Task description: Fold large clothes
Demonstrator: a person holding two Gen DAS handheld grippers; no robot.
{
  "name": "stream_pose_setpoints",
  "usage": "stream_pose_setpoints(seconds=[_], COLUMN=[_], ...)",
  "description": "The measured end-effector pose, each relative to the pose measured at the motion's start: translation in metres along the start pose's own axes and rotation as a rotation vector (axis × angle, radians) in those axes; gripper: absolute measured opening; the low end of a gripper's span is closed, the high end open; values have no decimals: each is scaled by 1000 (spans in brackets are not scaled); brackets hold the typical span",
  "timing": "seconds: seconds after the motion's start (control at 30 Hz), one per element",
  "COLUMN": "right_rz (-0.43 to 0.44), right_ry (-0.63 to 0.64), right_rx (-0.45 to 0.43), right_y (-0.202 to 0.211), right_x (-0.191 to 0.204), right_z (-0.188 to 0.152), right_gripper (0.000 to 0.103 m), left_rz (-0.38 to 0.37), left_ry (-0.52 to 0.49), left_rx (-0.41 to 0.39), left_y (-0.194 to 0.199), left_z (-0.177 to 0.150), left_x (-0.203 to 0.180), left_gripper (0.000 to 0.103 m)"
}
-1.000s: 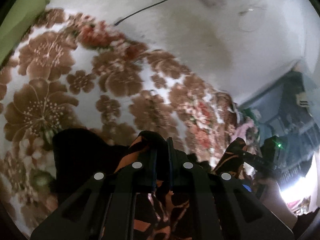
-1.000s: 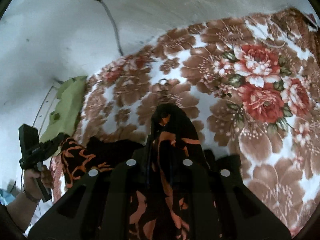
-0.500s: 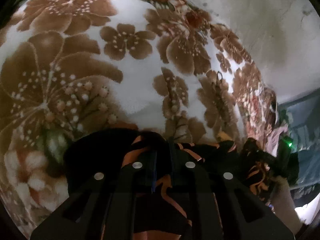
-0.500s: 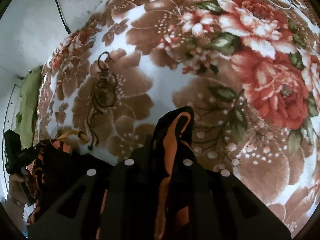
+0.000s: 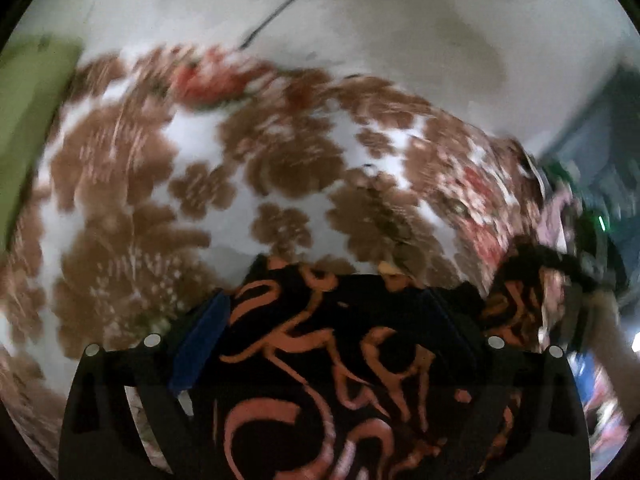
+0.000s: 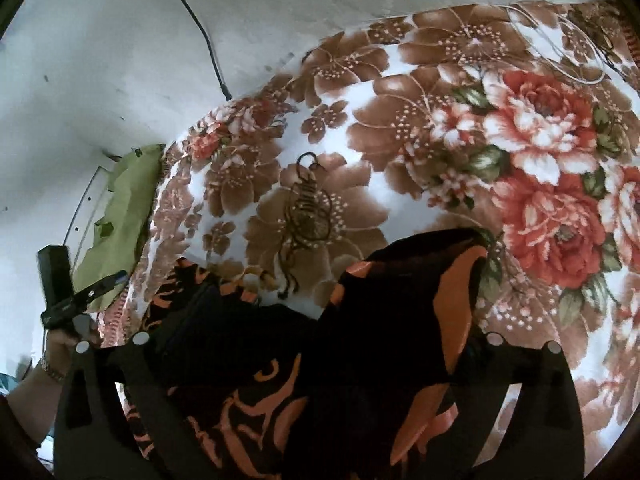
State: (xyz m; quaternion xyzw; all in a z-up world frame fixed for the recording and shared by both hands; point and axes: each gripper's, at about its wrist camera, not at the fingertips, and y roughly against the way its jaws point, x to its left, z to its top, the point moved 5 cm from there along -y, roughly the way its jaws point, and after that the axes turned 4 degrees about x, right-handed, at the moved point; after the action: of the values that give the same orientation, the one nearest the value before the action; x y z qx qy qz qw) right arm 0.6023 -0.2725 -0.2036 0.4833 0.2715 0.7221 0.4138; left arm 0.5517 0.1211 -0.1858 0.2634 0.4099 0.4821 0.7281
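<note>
My left wrist view is smeared with motion blur across the floral blanket (image 5: 280, 168), while my right wrist view is sharp and evenly, softly lit, though both bow at the fisheye rim into black corners and the dark garment (image 6: 384, 344) loses detail in shadow.

Garment (image 6: 360, 360): black with orange swirl and stripe print. Blanket (image 6: 420, 92): white ground, big brown flowers with pale dotted centres, red-pink roses with green leaves on one side. Cloth (image 6: 128, 200) at blanket edge: plain light green. Wall (image 6: 100, 40): off-white, black cable (image 6: 200, 32) across it. Left gripper's fingers (image 5: 200, 340): black with a blue pad.
</note>
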Motion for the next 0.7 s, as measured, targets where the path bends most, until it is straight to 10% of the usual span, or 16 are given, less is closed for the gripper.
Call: stream_pose_setpoints(seconds=[0.27,0.7], right_rz=[-28,-29], right_ry=[-88,-101], right_rx=[129,84], right_y=[10,26], right_x=[-10,-24], right_z=[6,-8], right_gripper=[98,98], left_rz=[-107,-53], left_ry=[-342,-1344], left_rx=[77,247], left_y=[12,-73], left_z=[-33,-155], left_x=[-125,-293], left_gripper=[97,97])
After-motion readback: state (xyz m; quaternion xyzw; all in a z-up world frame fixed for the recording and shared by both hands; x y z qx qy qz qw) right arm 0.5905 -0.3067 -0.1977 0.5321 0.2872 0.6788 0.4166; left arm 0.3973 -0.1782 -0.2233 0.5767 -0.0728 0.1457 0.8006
